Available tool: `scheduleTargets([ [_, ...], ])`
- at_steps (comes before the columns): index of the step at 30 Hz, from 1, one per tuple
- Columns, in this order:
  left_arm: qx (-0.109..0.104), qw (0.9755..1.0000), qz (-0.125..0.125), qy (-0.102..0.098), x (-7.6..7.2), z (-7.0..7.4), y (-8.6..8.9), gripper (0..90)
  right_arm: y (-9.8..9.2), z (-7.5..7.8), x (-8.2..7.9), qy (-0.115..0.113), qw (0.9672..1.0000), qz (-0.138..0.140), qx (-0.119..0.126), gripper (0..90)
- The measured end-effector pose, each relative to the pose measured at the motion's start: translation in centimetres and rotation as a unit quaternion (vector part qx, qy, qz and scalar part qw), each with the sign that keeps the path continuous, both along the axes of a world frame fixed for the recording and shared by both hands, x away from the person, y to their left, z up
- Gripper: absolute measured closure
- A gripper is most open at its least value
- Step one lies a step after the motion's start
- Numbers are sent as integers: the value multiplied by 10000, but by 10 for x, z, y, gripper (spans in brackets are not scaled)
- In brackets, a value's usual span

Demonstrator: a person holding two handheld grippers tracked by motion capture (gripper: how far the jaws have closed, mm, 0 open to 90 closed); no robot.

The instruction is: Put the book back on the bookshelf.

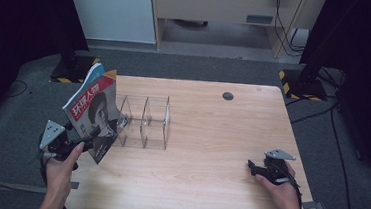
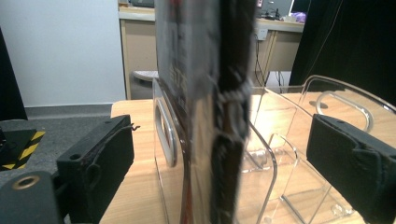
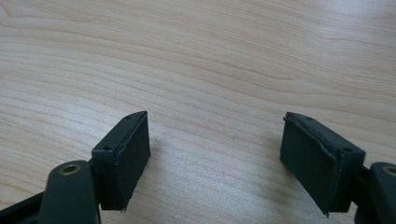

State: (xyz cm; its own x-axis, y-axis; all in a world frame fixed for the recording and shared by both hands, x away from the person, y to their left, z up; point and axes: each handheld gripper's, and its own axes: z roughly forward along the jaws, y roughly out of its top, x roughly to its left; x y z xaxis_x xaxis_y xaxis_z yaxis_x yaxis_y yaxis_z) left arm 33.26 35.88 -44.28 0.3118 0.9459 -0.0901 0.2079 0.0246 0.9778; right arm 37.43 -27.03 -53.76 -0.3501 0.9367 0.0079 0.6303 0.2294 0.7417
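Note:
A magazine (image 1: 90, 109) with a red title band and a black-and-white cover photo stands upright and tilted at the left end of a clear acrylic rack (image 1: 147, 124). In the left gripper view the magazine (image 2: 205, 93) is edge-on between my left gripper's (image 2: 219, 140) jaws, with a gap on each side; the pads do not touch it. It appears to sit between two clear dividers (image 2: 264, 154). My left gripper (image 1: 90, 144) is at the magazine's lower near corner. My right gripper (image 1: 252, 168) rests at the front right, open, with bare wood between the jaws of the right gripper (image 3: 215, 154).
The wooden table (image 1: 211, 136) has a round cable hole (image 1: 228, 96) at the back. Two black stands with striped bases (image 1: 300, 86) flank the far corners. Grey floor surrounds the table; a cabinet (image 1: 221, 7) stands behind.

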Motion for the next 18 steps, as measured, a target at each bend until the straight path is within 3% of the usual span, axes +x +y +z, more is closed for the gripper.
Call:
scheduleTargets([
  [18, 158, 9997, 6, 197, -12, -13, 3, 69, 0, 0, 0, 12, 10000, 17, 7, 244],
])
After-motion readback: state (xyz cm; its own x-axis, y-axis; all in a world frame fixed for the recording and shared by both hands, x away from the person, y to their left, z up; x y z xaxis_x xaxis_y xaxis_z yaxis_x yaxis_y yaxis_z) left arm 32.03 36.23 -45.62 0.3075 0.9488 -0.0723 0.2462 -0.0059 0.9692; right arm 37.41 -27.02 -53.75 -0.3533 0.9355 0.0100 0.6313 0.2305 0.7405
